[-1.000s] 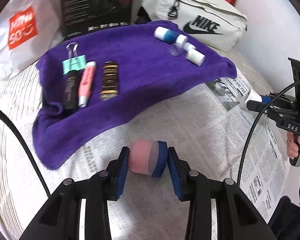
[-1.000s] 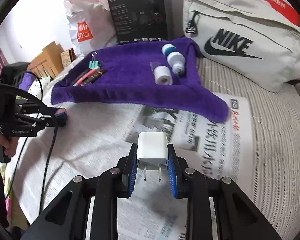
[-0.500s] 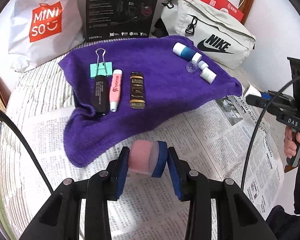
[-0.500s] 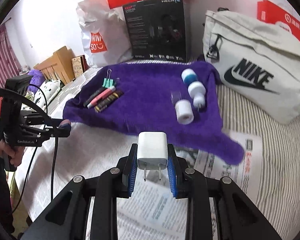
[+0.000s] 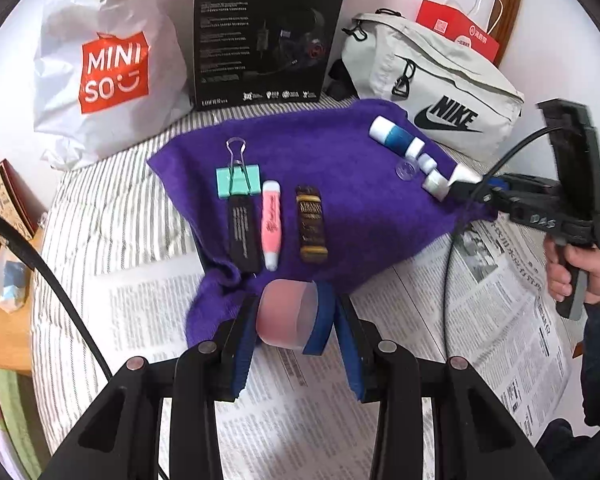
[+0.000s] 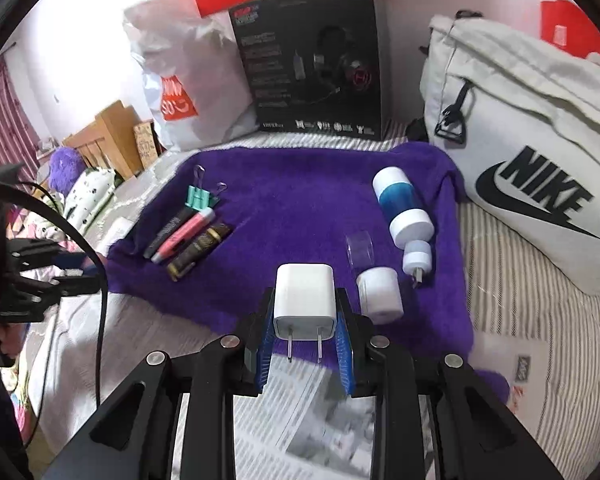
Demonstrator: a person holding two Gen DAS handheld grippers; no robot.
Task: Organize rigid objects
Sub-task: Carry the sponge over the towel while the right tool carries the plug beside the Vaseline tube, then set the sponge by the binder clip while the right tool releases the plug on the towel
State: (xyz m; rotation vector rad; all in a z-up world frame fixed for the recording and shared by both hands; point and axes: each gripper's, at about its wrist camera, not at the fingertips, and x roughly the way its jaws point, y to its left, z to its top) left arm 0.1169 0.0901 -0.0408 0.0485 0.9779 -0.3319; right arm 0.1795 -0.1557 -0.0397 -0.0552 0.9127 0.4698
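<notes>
Currently 2 items are carried: a pink cylinder (image 5: 286, 312) pinched between the fingers of the left gripper (image 5: 294, 320), and a white charger plug (image 6: 305, 300) clamped in the right gripper (image 6: 305, 334), prongs pointing back at the camera. The cylinder sits with 1 flat end against the right finger's blue pad and the other end at the left finger, hanging over the near edge of the purple towel (image 5: 340, 184). The plug sits square between both blue pads, over the towel's near right part, just beside a white cap (image 6: 380, 294).

Risks, as judgement: the cylinder looks smooth and round, so it may roll off the towel onto the newspaper (image 5: 512, 320) once released. The plug's drop zone is crowded; lowering there could knock the white cap or the clear cap (image 6: 359, 249), or nudge the blue-and-white bottle (image 6: 403, 208). Bed surface is soft, so things may tilt.

On the towel's left side, laid in a row: binder clip (image 5: 238, 180), black marker (image 5: 244, 232), pink pen (image 5: 271, 224), brown tube (image 5: 311, 222).
</notes>
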